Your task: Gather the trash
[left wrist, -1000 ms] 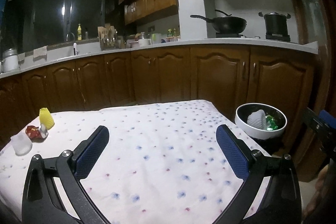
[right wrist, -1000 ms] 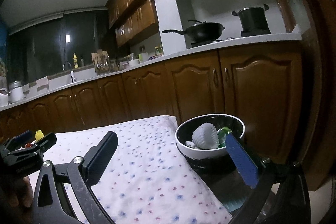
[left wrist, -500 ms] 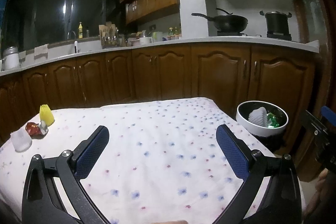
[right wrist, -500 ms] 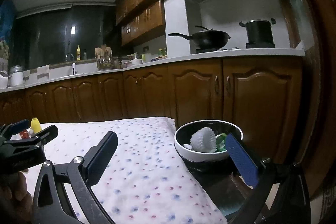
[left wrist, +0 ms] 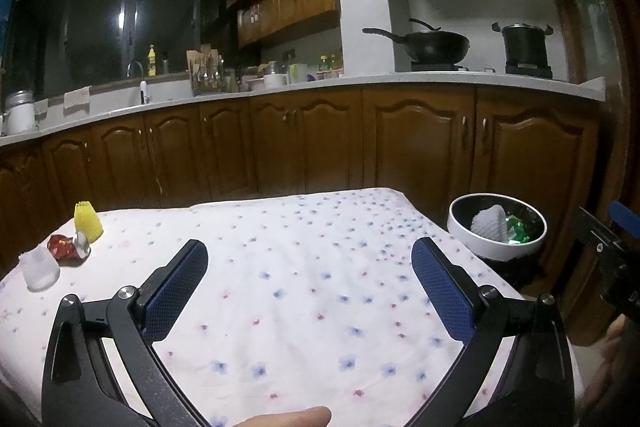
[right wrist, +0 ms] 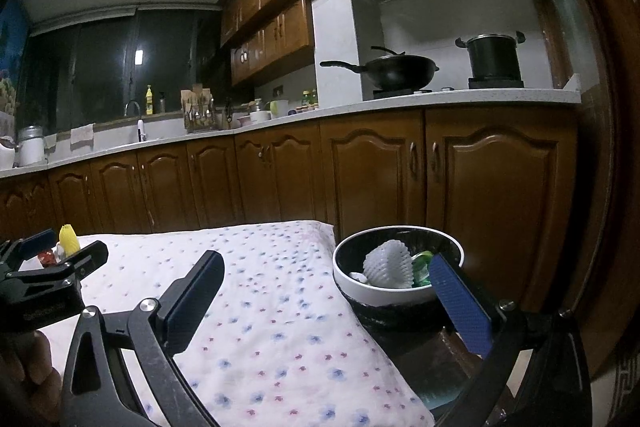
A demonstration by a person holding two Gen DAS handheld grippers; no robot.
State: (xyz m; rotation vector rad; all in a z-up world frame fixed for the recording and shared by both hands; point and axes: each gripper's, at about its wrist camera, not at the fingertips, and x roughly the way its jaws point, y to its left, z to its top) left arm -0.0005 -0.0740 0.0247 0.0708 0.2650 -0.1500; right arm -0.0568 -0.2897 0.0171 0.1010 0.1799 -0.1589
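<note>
left gripper [left wrist: 306, 265]: you held it wide apart, empty, over the tablecloth [left wrist: 304, 291]
right gripper [right wrist: 328, 281]: spread, empty
trash: yellow cup [left wrist: 88, 222], red wrapper [left wrist: 62, 247], white cup [left wrist: 39, 265] sat far-left
bin [right wrist: 394, 297]: beside table's right edge

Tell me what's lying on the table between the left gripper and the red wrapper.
Nothing: in the left wrist view, only bare flowered tablecloth lies between the left gripper and the red wrapper.

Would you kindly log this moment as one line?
left gripper: open, empty | right gripper: open, empty | yellow cup, red wrapper: on table | bin: partly filled
</note>
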